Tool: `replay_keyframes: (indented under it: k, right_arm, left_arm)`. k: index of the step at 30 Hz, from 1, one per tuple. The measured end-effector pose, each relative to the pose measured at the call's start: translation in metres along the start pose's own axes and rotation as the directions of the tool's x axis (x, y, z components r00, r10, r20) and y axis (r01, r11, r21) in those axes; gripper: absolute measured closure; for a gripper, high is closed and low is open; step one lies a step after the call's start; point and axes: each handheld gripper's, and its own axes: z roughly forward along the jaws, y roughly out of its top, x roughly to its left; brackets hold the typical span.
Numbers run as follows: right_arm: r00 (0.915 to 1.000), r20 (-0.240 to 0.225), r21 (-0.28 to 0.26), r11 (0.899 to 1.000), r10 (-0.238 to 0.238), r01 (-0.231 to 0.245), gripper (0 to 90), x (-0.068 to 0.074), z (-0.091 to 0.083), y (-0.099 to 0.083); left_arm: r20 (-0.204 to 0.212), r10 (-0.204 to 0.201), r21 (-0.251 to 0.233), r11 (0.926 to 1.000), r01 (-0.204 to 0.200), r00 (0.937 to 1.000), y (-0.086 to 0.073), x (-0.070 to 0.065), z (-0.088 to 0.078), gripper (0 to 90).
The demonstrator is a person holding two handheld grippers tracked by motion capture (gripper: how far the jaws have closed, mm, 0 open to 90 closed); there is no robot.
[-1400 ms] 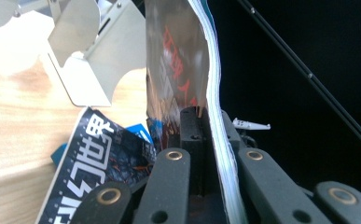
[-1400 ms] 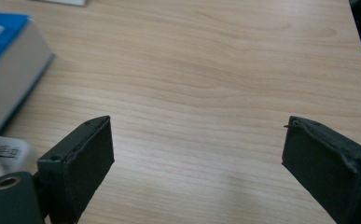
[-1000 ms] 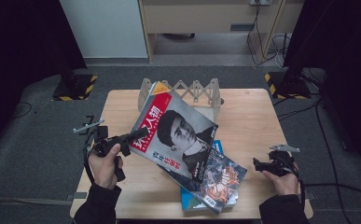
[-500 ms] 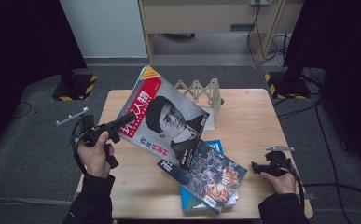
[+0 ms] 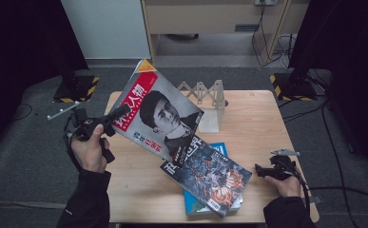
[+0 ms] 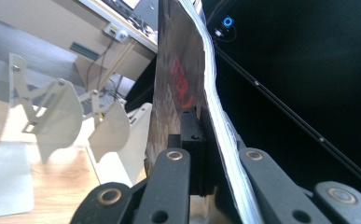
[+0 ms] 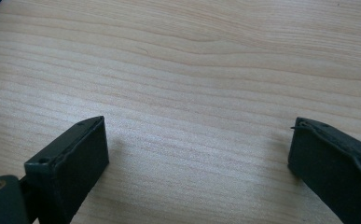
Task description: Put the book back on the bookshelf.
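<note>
I see open wood on the tabletop [image 5: 262, 118] to the right of the wooden folding rack [image 5: 205, 97], and bare boards under my right hand-held gripper [image 5: 260, 171]. The lifted magazine [image 5: 160, 114] blocks the left centre, tilted just before the rack. The stacked magazines [image 5: 208, 175] crowd the near middle.

Red-banded portrait magazine [image 5: 160, 116], pale wood-grain table [image 5: 257, 123]

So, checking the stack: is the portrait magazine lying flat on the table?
No, the left gripper holds the portrait magazine tilted up above the table.
</note>
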Motion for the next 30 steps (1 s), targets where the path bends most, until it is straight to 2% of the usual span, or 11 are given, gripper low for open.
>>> replay_keyframes:
  k: [5, 11, 18, 27, 30]
  right_arm:
    - [1.0, 0.0, -0.017, 1.0, -0.003, 0.003, 3.3, 0.001, 0.001, -0.002]
    - [1.0, -0.004, -0.042, 0.999, -0.001, 0.001, 2.7, 0.002, 0.002, -0.004]
    - [0.9999, -0.007, -0.061, 0.998, -0.008, 0.008, 2.5, 0.002, 0.003, -0.005]
    - [1.0, -0.007, -0.068, 0.998, -0.007, 0.006, 2.5, 0.003, 0.003, -0.006]
    - [0.9999, -0.007, -0.069, 0.998, -0.008, 0.008, 2.5, 0.003, 0.003, -0.006]
  left_arm:
    - [-0.041, 0.025, -0.025, 0.9993, -0.026, 0.9988, 0.012, 0.0, -0.006, 85.9]
    - [-0.072, 0.025, -0.064, 0.9975, -0.029, 0.9971, 0.025, 0.003, -0.016, 85.9]
    - [-0.126, 0.05, -0.081, 0.9949, -0.061, 0.9908, 0.038, 0.003, -0.024, 85.9]
    - [-0.156, 0.048, -0.133, 0.9887, -0.07, 0.9865, 0.058, 0.004, -0.037, 86.0]
    - [-0.174, 0.052, -0.148, 0.9859, -0.078, 0.9833, 0.064, 0.004, -0.04, 86.0]
